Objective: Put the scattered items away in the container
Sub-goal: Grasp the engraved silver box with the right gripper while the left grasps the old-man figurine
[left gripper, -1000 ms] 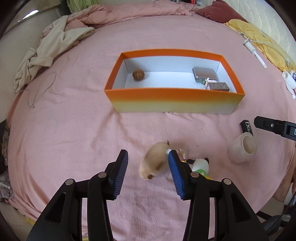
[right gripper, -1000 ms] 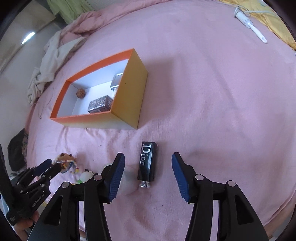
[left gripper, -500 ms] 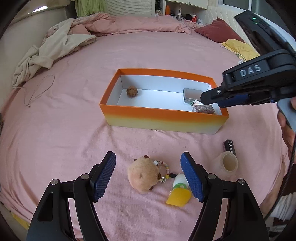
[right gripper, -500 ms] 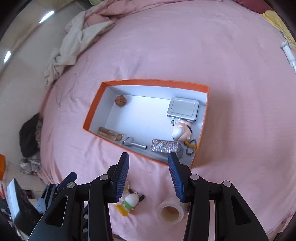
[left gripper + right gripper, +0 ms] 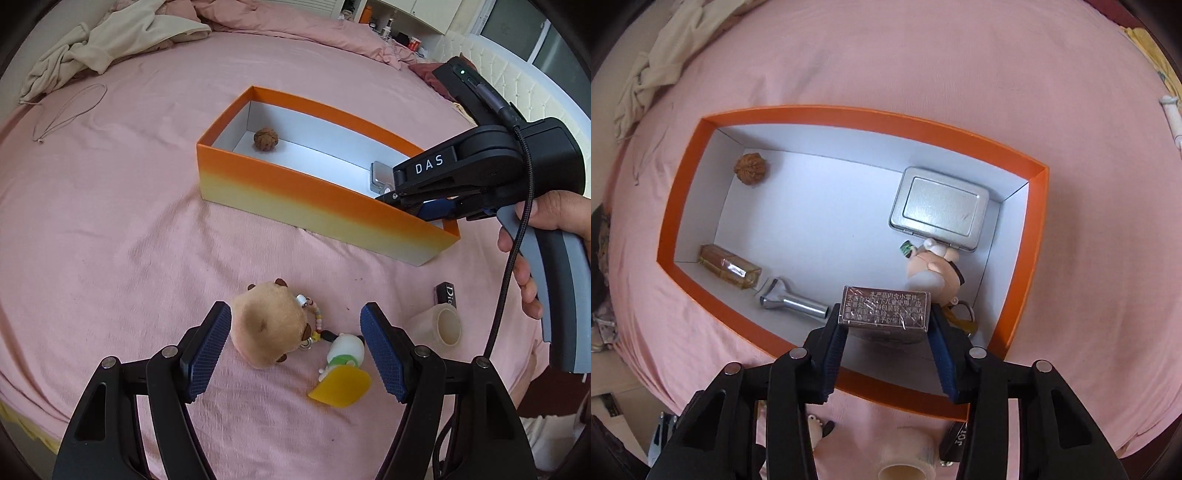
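Note:
The orange box (image 5: 295, 195) sits mid-bed with a walnut (image 5: 750, 168), silver tin (image 5: 940, 208), amber bottle (image 5: 729, 267), metal tube (image 5: 792, 301), small figurine (image 5: 932, 267) and foil-wrapped packet (image 5: 884, 308) inside. My right gripper (image 5: 884, 314) hangs inside the box near its right end, open, its pads flanking the packet's short sides. My left gripper (image 5: 295, 332) stands open low over the bed. Between its fingers lie a tan plush hamster (image 5: 269, 332) and a white-green toy on a yellow base (image 5: 343, 354). A tape roll (image 5: 443, 326) and black lipstick (image 5: 447, 295) lie to the right.
A person's hand (image 5: 535, 236) holds the right gripper's handle, with a cable hanging from it. Crumpled cream clothes (image 5: 110, 37) and a thin cord (image 5: 66, 110) lie at the far left of the pink bed. A white tube (image 5: 1171, 114) rests at the right edge.
The right gripper moved from above the lipstick to over the box, then dropped down around the foil packet. The left gripper spread wider and drew back from the plush.

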### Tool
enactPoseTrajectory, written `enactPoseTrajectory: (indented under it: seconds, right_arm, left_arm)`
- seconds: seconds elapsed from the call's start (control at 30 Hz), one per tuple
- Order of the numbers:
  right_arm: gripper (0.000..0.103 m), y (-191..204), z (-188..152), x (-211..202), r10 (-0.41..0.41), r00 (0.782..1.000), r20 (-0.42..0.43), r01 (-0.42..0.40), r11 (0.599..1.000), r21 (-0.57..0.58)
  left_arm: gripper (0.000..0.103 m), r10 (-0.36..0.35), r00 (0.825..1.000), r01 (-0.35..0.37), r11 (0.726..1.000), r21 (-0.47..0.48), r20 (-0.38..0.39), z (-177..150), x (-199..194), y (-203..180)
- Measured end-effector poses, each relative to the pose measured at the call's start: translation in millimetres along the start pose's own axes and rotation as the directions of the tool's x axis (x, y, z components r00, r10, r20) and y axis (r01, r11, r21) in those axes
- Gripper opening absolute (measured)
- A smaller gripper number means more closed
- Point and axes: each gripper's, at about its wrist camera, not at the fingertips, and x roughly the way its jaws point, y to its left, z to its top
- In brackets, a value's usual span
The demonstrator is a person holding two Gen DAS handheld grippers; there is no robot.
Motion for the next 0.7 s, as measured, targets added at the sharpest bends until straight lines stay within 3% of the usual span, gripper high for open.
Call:
enactPoseTrajectory:
  seconds: [0.2,0.37,0.5,0.6,0.7]
  right_arm:
    - [0.042,-2.8,-1.1,-25.7,0.091,0.991,0.1,-0.09,0.996,-0.006]
    - [0.042,-28.9,-2.6,-63.6,0.193,0.955,0.226,-0.203,0.979,0.019]
    - [0.042,-62.5,-8.0,-91.5,0.228,0.916,0.331,-0.266,0.961,0.075]
    - [0.042,-89.9,-11.8,-103.9,0.216,0.9,0.378,-0.284,0.95,0.133]
    - [0.042,-123.1,-19.3,-111.3,0.215,0.889,0.404,-0.309,0.933,0.183]
  left_arm:
    - [0.073,0.005,0.999,-0.005,1.0,0.005,0.037,8.1,-5.7,-1.9]
    - [0.073,-0.04,0.997,0.045,0.996,-0.079,0.068,57.7,-12.3,-4.4]
    - [0.073,-0.002,0.999,0.002,1.0,-0.01,-0.044,99.2,16.3,-29.5]
    - [0.073,0.068,0.991,-0.053,0.99,0.128,-0.117,114.2,44.8,-60.3]
    - [0.073,0.085,0.978,-0.05,0.982,0.184,-0.191,118.4,73.7,-84.3]
